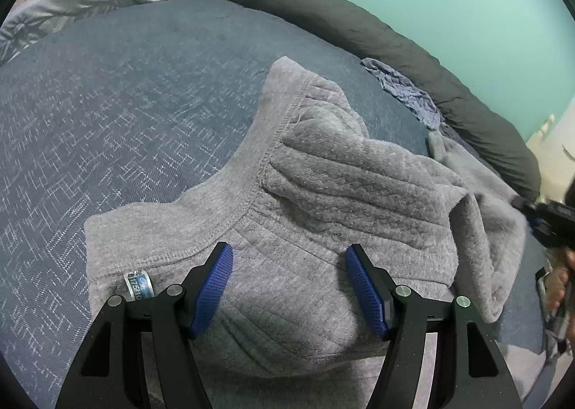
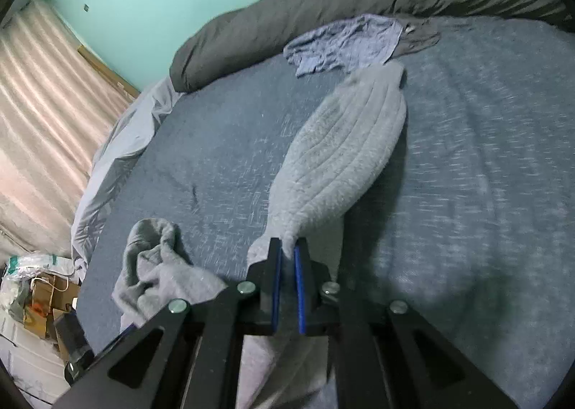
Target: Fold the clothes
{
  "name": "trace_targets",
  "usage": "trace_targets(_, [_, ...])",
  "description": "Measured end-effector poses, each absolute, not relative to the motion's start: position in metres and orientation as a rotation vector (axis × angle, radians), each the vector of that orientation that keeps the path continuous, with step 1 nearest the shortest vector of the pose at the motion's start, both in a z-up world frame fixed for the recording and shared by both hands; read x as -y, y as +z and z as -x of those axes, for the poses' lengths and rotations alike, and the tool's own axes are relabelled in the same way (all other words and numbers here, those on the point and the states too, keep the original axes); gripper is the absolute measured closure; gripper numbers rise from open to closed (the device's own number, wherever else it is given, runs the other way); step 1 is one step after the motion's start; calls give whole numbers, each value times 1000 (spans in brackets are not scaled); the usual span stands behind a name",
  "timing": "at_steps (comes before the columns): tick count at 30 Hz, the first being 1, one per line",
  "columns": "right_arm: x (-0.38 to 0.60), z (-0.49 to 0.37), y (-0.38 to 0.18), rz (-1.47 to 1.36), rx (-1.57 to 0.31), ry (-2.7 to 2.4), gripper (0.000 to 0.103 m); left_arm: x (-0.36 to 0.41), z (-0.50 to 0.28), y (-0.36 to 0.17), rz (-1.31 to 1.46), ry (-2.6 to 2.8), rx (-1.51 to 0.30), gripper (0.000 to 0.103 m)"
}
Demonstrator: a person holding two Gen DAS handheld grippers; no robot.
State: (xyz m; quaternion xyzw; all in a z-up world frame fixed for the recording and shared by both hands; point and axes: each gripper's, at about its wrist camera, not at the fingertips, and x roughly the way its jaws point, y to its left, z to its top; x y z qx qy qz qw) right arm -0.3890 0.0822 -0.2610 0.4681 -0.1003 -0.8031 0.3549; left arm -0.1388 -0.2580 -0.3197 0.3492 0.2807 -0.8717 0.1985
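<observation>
A grey ribbed fleece garment (image 1: 323,200) lies on the blue bedspread (image 1: 125,103), its collar and a small label (image 1: 138,285) near the left fingers. My left gripper (image 1: 289,261) hovers open over the garment's body, with cloth under the gap and neither pad pressing on it. In the right wrist view my right gripper (image 2: 286,251) is shut on a pinched fold of the same grey garment (image 2: 341,157), whose long sleeve-like part stretches away toward the far side of the bed. Another bunched part of the grey cloth (image 2: 158,265) lies to its left.
A crumpled blue-grey cloth (image 2: 345,42) lies at the far side by a dark rolled duvet (image 2: 359,3). A pale sheet (image 2: 118,143) hangs off the bed's left edge, with curtains and boxes (image 2: 46,297) beyond. The other gripper and a hand (image 1: 553,247) show at the right edge.
</observation>
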Motion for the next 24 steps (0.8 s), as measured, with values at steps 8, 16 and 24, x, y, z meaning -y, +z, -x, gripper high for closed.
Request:
trace_targets(8, [-128,348,-265,-1280,207,-2071,97,260,143,-321,-966,-2445,-807,35])
trace_targets(16, [-148,314,-299,-1440,142,-1986,95,260,149,-322,-974,-2449,-821,35])
trace_targets(24, [-163,325,-281,-1387,166,-2063,92,262,150,-325,-995,-2444,-866,35])
